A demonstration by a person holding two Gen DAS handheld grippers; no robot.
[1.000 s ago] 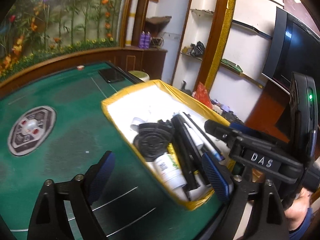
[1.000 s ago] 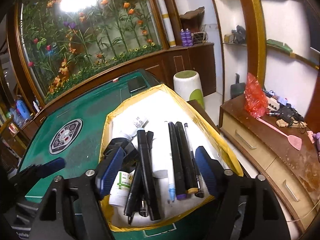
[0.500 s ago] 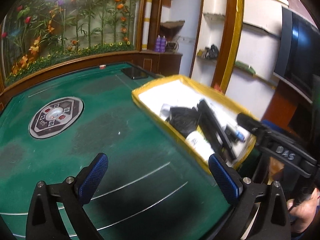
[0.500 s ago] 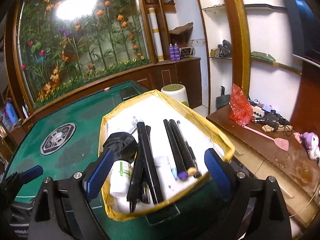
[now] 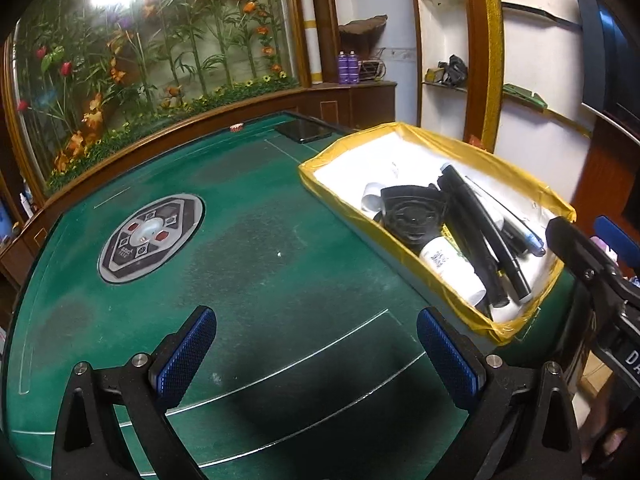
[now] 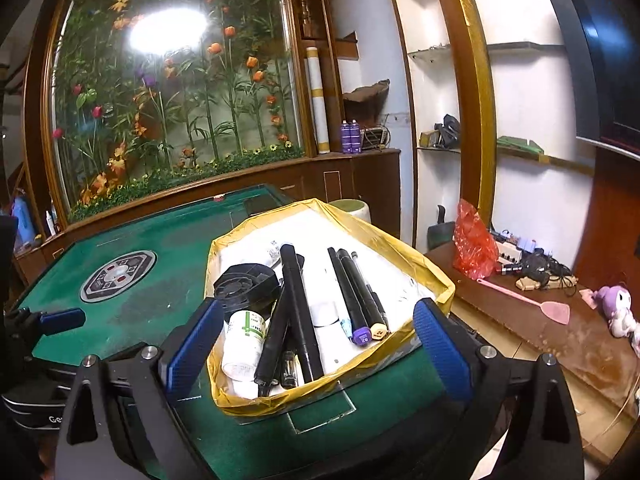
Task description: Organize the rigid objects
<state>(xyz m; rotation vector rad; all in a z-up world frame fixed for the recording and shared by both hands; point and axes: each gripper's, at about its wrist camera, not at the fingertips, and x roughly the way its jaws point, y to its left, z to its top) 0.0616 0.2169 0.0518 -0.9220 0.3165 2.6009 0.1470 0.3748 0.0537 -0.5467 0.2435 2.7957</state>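
A big green table (image 5: 256, 240) fills the room in front of a wall of fake flowers. The left gripper (image 5: 316, 352) hangs above bare green felt with its blue pads wide apart and nothing between them. It looks like it is waiting out of the way. The right gripper (image 6: 318, 340) is also spread wide and holds nothing. It points at the near end of the yellow tray (image 6: 436, 280), probably so it can reach in. All the things to sort lie inside the tray. A white bottle (image 6: 242, 338) lies at the tray's near left corner, a round black reel (image 6: 246, 286) just behind it, and long black markers (image 6: 356, 292) lie side by side in the tray's middle.
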